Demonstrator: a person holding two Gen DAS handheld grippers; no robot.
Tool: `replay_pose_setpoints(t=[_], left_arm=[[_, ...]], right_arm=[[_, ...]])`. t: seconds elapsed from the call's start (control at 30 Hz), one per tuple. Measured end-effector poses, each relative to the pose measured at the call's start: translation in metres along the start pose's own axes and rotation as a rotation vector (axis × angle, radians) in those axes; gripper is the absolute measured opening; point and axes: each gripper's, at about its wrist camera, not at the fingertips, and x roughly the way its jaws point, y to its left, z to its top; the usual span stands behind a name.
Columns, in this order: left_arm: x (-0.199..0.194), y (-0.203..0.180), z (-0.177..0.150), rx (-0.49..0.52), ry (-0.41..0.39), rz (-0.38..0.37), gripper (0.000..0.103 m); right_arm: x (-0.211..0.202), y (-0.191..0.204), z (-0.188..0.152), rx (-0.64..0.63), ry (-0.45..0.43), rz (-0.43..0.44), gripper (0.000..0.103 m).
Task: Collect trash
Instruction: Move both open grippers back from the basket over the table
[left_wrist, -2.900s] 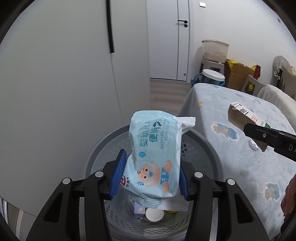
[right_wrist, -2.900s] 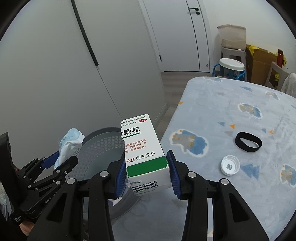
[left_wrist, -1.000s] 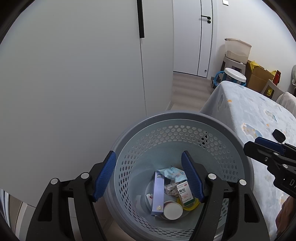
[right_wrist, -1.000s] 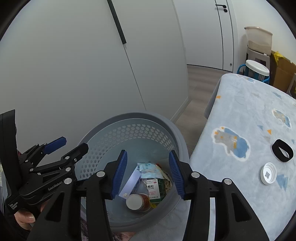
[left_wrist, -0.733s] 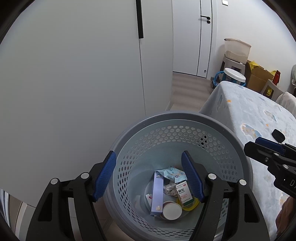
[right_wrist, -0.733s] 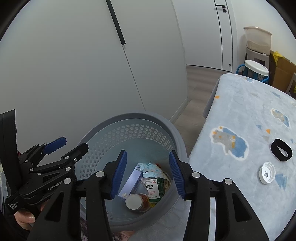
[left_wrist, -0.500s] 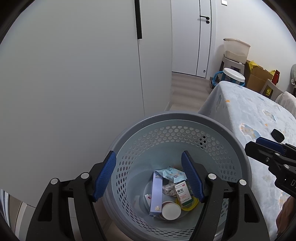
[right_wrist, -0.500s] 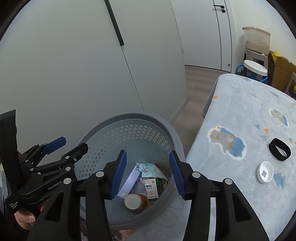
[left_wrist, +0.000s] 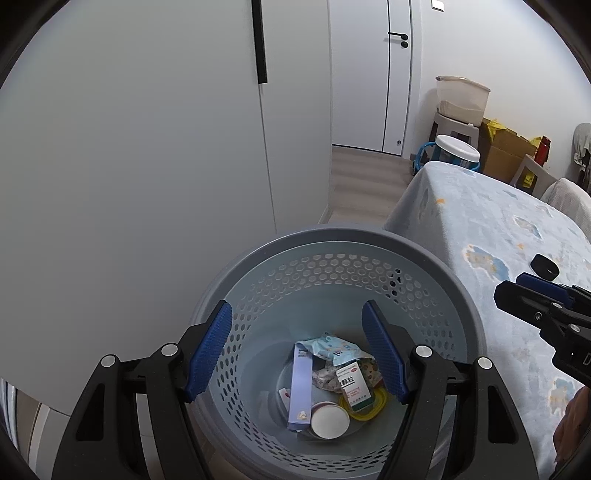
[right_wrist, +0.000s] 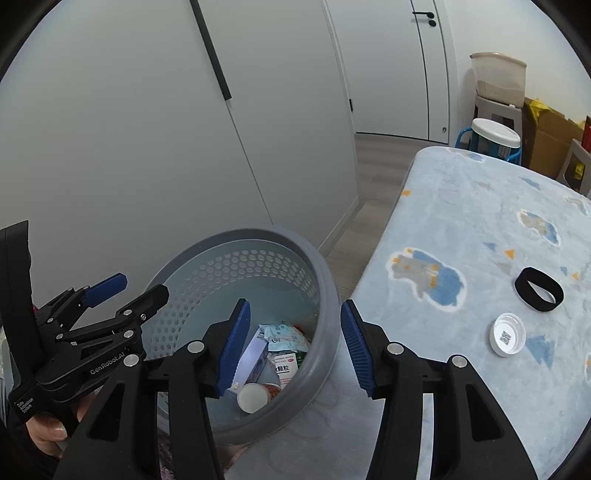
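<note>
Grey perforated plastic forms the trash basket, standing on the floor beside the blanket-covered surface. At its bottom lie a wet-wipes packet, a green-and-white medicine box, a pale purple box and a white round lid. Left tongs hang over the basket, blue pads apart and empty. Right tongs, over the basket's rim, have just been opening, with nothing between them. On the surface rest a black band and a white cap.
</note>
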Motion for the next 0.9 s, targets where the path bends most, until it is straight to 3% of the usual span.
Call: replay_pose_setpoints(t=[0.33, 0.9], left_arm=[[-0.008, -0.028, 0.002, 0.027, -0.016, -0.047, 0.072], [-0.022, -0.132, -0.003, 0.155, 0.007, -0.218, 0.075]], right_arm=[[-0.024, -0.031, -0.006, 0.048, -0.017, -0.051, 0.058], [-0.079, -0.14, -0.007, 0.136, -0.043, -0.243, 0.071]])
